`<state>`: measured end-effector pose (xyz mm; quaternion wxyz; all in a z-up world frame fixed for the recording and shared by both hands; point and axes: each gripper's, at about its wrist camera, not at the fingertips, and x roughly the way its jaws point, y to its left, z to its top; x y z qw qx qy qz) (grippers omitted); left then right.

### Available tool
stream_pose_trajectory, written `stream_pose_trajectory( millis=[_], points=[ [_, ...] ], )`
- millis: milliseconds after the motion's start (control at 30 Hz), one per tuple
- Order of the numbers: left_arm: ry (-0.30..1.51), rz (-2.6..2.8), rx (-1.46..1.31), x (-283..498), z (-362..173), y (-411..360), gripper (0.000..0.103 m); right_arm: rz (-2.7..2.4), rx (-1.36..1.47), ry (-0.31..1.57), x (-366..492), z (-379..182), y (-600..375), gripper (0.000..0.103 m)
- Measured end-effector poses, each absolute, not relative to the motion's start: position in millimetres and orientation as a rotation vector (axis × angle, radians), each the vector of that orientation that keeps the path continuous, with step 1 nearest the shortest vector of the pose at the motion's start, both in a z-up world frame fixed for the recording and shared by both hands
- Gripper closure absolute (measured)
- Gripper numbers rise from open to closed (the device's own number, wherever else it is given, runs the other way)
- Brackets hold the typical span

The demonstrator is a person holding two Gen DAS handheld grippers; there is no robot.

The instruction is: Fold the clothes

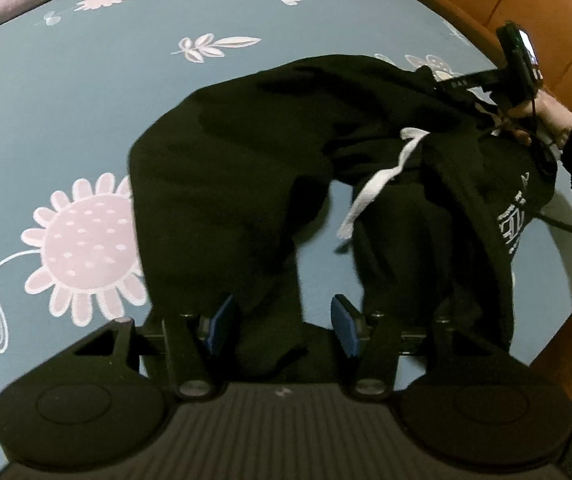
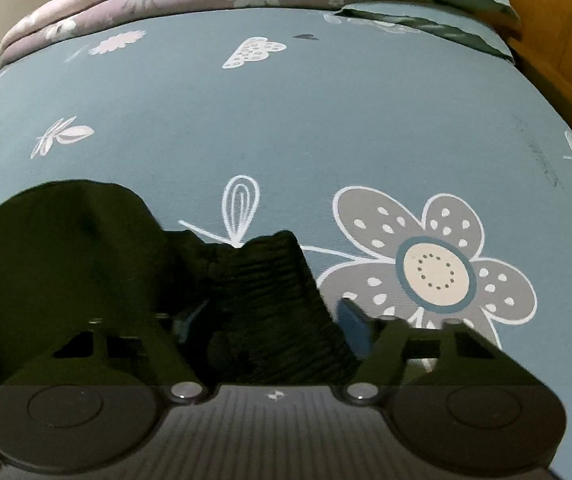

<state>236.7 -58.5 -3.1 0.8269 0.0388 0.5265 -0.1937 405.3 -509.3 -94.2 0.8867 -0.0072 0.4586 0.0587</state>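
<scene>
Crumpled black drawstring trousers lie on the blue flowered bedsheet, their far end blurred. Left tongs and right tongs, both spread, straddle dark fabric without pinching it.

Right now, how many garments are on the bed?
1: black drawstring pants bunched on the blue bedsheet. The left gripper straddles one leg end; the right gripper straddles the ribbed waistband. Anything under them is hidden.
</scene>
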Motion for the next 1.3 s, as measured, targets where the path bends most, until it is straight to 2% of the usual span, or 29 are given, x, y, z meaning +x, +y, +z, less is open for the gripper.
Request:
stream_pose_trajectory(
  millis=[67,167,467,667,767,900,1067,1300],
  points=[
    [1.111,-0.413,0.085,237,-1,-61,0.049,0.117,-0.014,0.943,402,-89,-507,0.055],
    [1.1,-0.416,0.089,238,3,-64,0.049,0.078,-0.019,0.902,396,-76,-507,0.06],
    [1.048,-0.41,0.085,238,19,-60,0.049,-0.2,-0.025,0.77,408,-34,-553,0.062],
    [1.053,-0.391,0.069,240,19,-55,0.049,-0.367,0.105,0.847,419,-61,-603,0.063],
    [1.064,-0.383,0.054,241,18,-52,0.049,-0.4,0.192,0.893,419,-77,-617,0.056],
    [1.06,-0.37,0.043,243,20,-47,0.049,-0.394,0.213,0.881,409,-64,-615,0.049],
    [1.049,-0.362,0.044,247,17,-35,0.049,-0.319,0.263,0.837,388,-30,-601,0.028],
    [1.04,-0.407,0.061,257,6,-17,0.049,-0.233,0.374,0.851,324,-13,-566,0.023]
  ],
)
